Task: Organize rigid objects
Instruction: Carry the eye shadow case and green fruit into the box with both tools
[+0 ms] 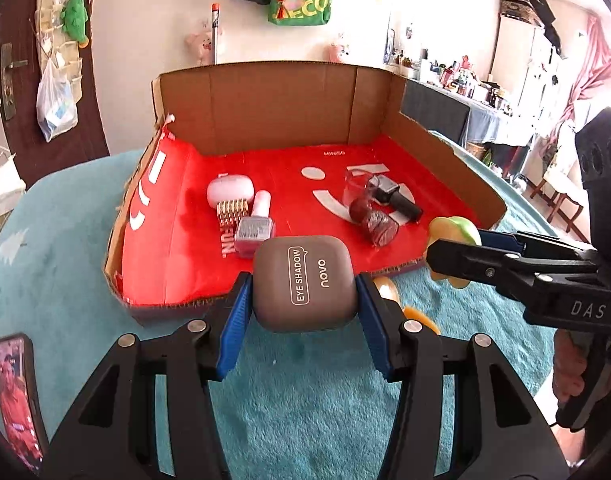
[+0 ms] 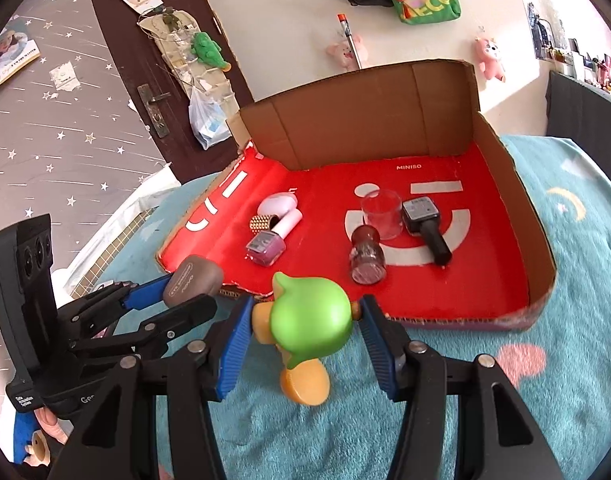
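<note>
My left gripper [image 1: 303,286] is shut on a taupe eye shadow case [image 1: 303,282], held just above the near edge of the cardboard tray [image 1: 265,108]. The case [image 2: 193,280] and left gripper [image 2: 187,290] also show at lower left in the right wrist view. My right gripper [image 2: 305,316] is shut on a green and orange toy figure [image 2: 311,314], lifted over the teal cover in front of the tray [image 2: 501,160]. In the left wrist view the toy [image 1: 455,232] peeks from behind the right gripper [image 1: 451,254].
On the tray's red liner lie a white case [image 1: 229,190], a gold studded block [image 1: 233,212], a pink nail polish bottle [image 1: 253,232], a clear cup [image 2: 379,210], a dark red bottle [image 2: 367,256] and a grey bottle with a black cap [image 2: 425,226]. A phone [image 1: 15,396] lies at lower left.
</note>
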Demonstrator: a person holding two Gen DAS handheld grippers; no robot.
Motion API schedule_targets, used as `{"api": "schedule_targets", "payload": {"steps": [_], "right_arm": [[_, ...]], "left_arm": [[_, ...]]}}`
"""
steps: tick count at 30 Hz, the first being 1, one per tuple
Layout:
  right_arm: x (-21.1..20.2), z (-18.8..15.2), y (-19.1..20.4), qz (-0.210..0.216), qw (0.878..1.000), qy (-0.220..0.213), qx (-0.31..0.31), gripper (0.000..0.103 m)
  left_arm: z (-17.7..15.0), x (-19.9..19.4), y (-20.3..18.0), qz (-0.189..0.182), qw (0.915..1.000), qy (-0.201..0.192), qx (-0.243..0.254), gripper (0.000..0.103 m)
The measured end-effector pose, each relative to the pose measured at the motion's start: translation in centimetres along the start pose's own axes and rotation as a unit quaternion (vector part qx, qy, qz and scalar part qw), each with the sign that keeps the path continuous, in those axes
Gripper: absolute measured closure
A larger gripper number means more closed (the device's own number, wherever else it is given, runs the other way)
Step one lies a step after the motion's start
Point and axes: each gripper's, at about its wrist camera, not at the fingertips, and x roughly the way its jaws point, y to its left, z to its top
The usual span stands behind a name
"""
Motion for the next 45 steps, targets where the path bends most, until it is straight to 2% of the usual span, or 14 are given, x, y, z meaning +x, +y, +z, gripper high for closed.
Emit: {"api": "schedule_targets", "payload": {"steps": [8,12,25,31,45], "right_arm": [[0.8,1.5,0.2,-0.008,1.0,0.002,-0.018,0.047],[1.9,2.2,0.1,-0.024,0.999,0.016,-0.028,0.047],[5.0,2.6,-0.5,-0.032,0.997,0.059,-0.032,0.047],[5.9,2.8,-0.9,-0.033,0.997,0.072,-0.024,0.047],[7.2,2.7,-1.3,-0.035,0.994,0.096,-0.024,0.047]], "left_arm": [[1.5,1.2,0.6,-0.001,1.0,0.006,-0.001,0.054],[2.0,1.9,0.8,-0.006,0.9998,0.018,0.002,0.054],[2.4,5.0,1.7,-0.037,0.9965,0.075,0.005,0.054],[2.2,6.1,2.2,-0.033,0.9953,0.091,-0.001,0.054],[2.1,7.7,3.0,-0.013,0.9951,0.097,-0.017,0.054]]}}
